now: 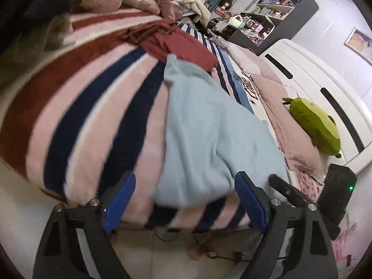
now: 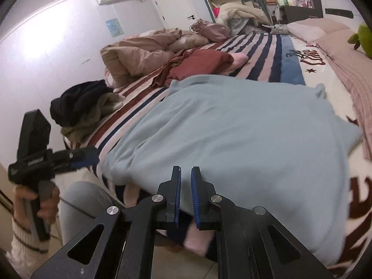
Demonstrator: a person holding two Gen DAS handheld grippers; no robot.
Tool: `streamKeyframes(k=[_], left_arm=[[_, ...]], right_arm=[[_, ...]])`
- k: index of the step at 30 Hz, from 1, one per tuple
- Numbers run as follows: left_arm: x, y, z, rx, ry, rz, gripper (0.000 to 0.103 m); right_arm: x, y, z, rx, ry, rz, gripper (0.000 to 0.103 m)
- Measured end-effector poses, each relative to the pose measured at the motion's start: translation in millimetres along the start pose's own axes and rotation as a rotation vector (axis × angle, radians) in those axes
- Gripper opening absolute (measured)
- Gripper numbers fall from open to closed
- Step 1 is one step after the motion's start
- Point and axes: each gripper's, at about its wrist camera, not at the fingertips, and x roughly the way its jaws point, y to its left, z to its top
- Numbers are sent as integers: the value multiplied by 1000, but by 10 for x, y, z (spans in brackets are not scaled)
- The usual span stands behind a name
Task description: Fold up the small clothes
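Right gripper nearly clenched on cloth hem at bed edge; left gripper released. Best to pinch left corner likewise, lift evenly.

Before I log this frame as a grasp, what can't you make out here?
- Right claw: whether it pinches the light blue garment; near-closed fingers hide the hem.
- Garment's type: motion blur in the left wrist view.
- Left claw: open; the garment's near edge under it is smeared.
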Motion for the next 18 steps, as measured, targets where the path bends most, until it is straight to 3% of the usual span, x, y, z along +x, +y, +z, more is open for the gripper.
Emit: streamKeyframes(k=[6,10,12,15,18], left_arm=[[269,-77,-222,-54,150,-145,86],[505,-197,-253,-85,187,-183,85],[597,-248,-170,-120,131,-210,86],[625,-314,-30,-123,-13,-189,84],[700,-321,62,-107,-51,-102,64]], right_arm=[[248,-48,-117,76,59,-38,4],[215,-155,-164,144,41,0,0],[186,-207,-173,155,40,5,0],[130,-257,-183,147,33,-9,0],[76,-306,-175,154,19,-24,0]])
